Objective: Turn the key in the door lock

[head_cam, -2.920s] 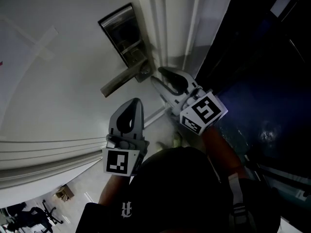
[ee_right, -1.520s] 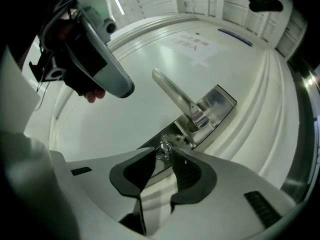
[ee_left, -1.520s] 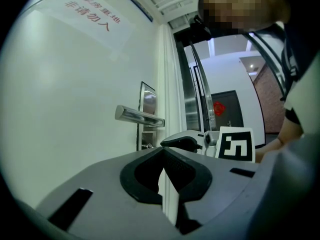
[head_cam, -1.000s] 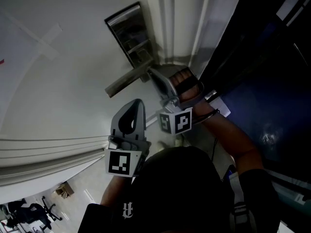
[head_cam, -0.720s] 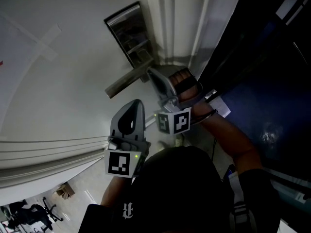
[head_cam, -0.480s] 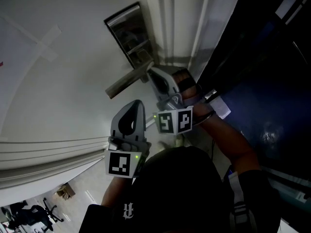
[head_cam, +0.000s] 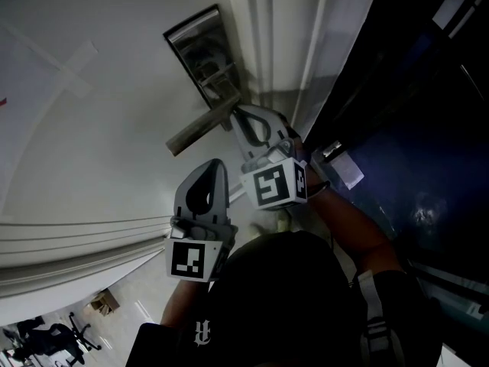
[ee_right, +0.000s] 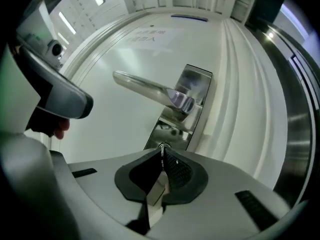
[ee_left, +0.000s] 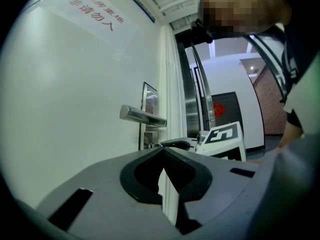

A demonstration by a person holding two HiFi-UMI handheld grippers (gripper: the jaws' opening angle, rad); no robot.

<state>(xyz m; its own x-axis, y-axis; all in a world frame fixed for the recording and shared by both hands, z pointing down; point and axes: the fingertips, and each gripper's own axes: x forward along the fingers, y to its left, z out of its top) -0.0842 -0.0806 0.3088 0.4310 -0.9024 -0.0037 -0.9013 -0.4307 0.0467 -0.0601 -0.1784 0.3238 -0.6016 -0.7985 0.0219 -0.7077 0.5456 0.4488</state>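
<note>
The white door carries a steel lock plate (head_cam: 201,54) with a lever handle (head_cam: 200,126) pointing left. My right gripper (head_cam: 238,113) is shut on the key (ee_left: 150,145), which sits in the lock just below the handle's base; in the right gripper view the jaws (ee_right: 161,147) meet at the plate (ee_right: 189,100) under the handle (ee_right: 148,89). Only a small metal bit of the key shows at the tips. My left gripper (head_cam: 213,164) hangs shut and empty a short way back from the door, below the handle; its own view shows the jaws (ee_left: 161,151) closed.
The white door frame (head_cam: 269,37) runs right beside the lock plate. Beyond it lies a dark doorway (head_cam: 397,90). A paper notice with red print (ee_left: 97,16) is stuck high on the door. The person's dark cap (head_cam: 290,297) fills the bottom of the head view.
The right gripper has rolled about its own axis at the lock, its marker cube turning a new face towards the head camera. The left gripper has stayed put.
</note>
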